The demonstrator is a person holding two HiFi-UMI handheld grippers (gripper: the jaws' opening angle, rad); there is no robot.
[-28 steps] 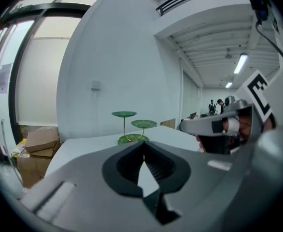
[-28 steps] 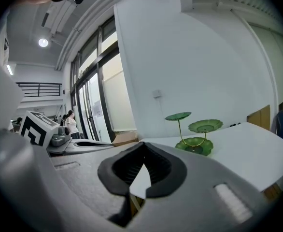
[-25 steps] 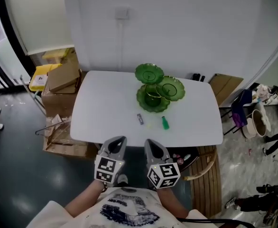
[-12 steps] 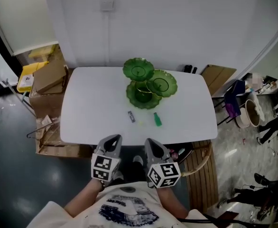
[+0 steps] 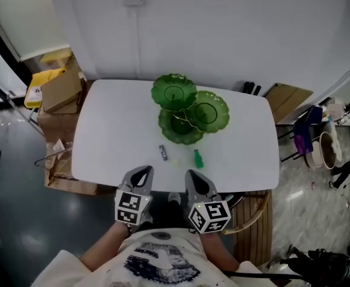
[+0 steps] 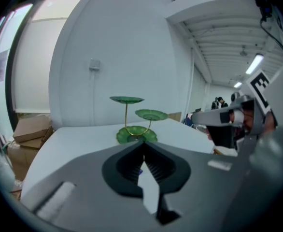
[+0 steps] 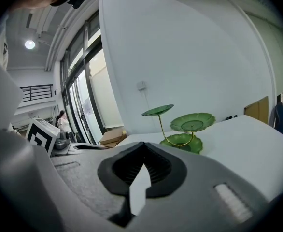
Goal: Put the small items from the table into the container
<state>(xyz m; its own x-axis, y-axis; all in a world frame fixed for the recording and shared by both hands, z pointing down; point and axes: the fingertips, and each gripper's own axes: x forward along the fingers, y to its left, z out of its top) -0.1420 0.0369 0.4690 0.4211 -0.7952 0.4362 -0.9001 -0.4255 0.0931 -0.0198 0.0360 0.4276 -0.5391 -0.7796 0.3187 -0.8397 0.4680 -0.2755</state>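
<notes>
The task looks unstarted: the green item (image 5: 197, 158) and the dark item (image 5: 163, 153) lie on the tabletop (image 5: 112, 139) just before the seemingly empty tiered dish stand (image 5: 174, 92), while the left gripper (image 5: 141, 172) and right gripper (image 5: 194, 176) hover at the near edge, jaws closed on nothing.

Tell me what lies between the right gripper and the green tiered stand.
In the head view, a small green item lies on the table between the right gripper and the stand.

Left tool (image 5: 140, 179) closed, empty, right tool (image 5: 196, 181) closed, empty, side by side
</notes>
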